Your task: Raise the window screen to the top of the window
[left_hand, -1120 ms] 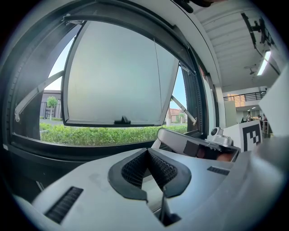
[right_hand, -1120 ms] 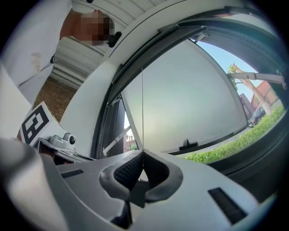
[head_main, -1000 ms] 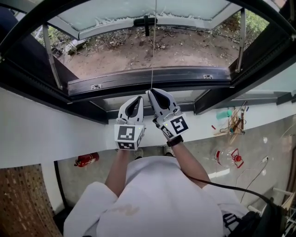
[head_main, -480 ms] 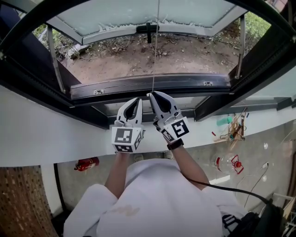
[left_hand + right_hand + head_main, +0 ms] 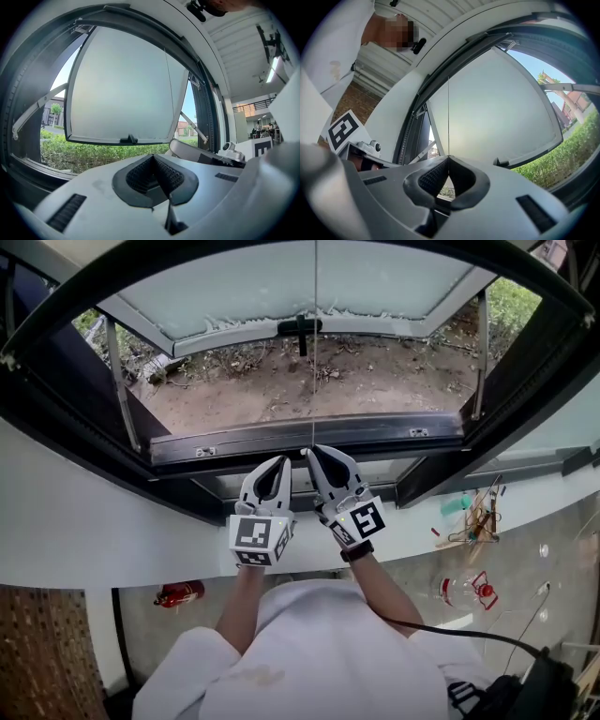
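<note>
A thin white pull cord [image 5: 314, 381] hangs straight down the middle of the open window. Its lower end is pinched in my right gripper [image 5: 312, 454], which is shut on it just inside the dark lower window frame [image 5: 309, 432]. In the right gripper view the cord [image 5: 448, 117] rises from the closed tips [image 5: 449, 158] out of sight. My left gripper [image 5: 283, 461] sits close beside it on the left, shut with nothing between its pads [image 5: 153, 157]. No screen mesh shows across the opening.
The frosted sash [image 5: 309, 282] is swung outward on side stays, its handle [image 5: 300, 329] at the bottom edge. A white sill [image 5: 94, 521] runs below the frame. On the floor lie a red extinguisher [image 5: 178, 594] and red clutter [image 5: 473, 587].
Both grippers have risen a little together in front of the lower frame, and the view has shifted with them. The right one still pinches the cord; the left one stays shut.
</note>
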`<state>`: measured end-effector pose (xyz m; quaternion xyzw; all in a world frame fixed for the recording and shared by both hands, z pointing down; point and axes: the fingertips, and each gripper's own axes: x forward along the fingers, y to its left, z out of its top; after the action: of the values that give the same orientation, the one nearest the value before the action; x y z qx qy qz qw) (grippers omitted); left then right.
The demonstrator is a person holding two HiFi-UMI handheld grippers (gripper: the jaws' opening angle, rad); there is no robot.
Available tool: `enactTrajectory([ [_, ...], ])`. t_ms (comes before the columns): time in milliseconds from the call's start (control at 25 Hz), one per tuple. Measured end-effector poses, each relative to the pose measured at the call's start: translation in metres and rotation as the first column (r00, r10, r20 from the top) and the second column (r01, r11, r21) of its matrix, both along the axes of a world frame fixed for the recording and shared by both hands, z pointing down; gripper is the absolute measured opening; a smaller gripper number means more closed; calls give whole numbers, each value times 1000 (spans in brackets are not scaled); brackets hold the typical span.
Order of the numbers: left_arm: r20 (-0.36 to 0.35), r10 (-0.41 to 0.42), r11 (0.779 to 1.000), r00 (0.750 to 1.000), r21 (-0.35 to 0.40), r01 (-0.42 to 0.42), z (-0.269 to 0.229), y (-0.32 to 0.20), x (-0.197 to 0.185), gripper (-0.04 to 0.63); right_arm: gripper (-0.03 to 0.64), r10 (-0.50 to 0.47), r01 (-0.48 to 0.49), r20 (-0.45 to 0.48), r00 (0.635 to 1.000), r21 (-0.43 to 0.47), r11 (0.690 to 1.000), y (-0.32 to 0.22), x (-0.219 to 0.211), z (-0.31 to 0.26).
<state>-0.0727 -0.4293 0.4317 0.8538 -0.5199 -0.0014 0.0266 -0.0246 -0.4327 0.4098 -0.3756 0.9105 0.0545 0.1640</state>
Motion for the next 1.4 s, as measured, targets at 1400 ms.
enactTrajectory([
  [1400, -21, 7, 993, 1000, 120, -4, -57, -13, 3, 2, 2, 28, -37, 76, 997, 121, 992, 4, 7, -61],
])
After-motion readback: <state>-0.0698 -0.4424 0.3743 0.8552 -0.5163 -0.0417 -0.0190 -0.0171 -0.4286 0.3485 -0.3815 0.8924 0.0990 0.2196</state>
